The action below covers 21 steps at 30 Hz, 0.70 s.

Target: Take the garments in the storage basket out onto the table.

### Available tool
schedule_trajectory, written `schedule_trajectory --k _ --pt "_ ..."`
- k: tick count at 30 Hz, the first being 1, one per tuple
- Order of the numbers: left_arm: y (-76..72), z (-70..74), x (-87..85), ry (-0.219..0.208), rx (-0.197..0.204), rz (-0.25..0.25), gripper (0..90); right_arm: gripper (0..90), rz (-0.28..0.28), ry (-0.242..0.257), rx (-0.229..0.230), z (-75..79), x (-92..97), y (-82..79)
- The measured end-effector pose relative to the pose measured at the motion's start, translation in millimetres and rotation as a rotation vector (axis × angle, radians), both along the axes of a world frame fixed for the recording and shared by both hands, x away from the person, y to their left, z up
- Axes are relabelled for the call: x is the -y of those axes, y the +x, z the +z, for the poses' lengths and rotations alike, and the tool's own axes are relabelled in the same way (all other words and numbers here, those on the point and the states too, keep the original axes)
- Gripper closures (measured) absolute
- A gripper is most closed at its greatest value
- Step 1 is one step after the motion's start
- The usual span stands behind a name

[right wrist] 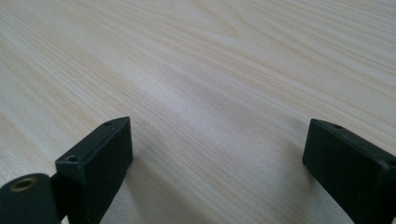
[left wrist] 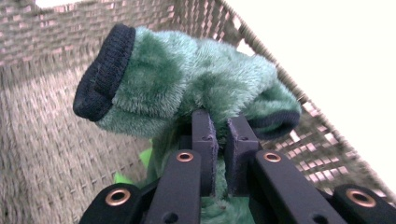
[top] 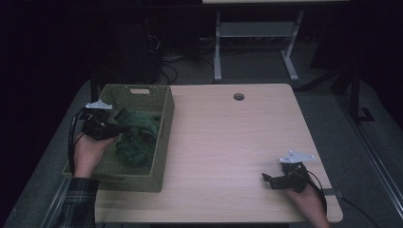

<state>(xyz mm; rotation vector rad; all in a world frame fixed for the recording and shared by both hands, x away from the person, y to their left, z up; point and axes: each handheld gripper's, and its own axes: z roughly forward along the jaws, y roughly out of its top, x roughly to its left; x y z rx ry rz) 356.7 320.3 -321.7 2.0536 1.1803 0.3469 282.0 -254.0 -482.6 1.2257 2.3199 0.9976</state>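
Pale wood table, woven basket, dim room

Left gripper held over left side of high view, jaws nearly together, pinching green plush; left hand under its body, plaid sleeve behind. Right gripper low at lower right, jaws spread wide, nothing between; right hand behind it
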Motion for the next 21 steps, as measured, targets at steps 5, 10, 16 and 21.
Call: schedule_trajectory --k 5,10,16,21 --pt "-5.1 16.3 0.5 -0.038 0.039 -0.015 84.2 8.0 0.0 0.0 0.0 0.0 0.0 0.0" --pt "-9.4 29.9 1.4 -0.076 0.078 -0.033 84.2 8.0 0.0 0.0 0.0 0.0 0.0 0.0" --pt "-14.5 48.9 3.9 -0.09 0.121 -0.051 84.2 8.0 -0.001 0.001 0.0 0.0 -0.1 0.0" --pt "-15.3 64.2 5.2 -0.103 0.153 -0.055 84.3 8.0 -0.001 0.001 0.0 0.0 -0.1 -0.1"
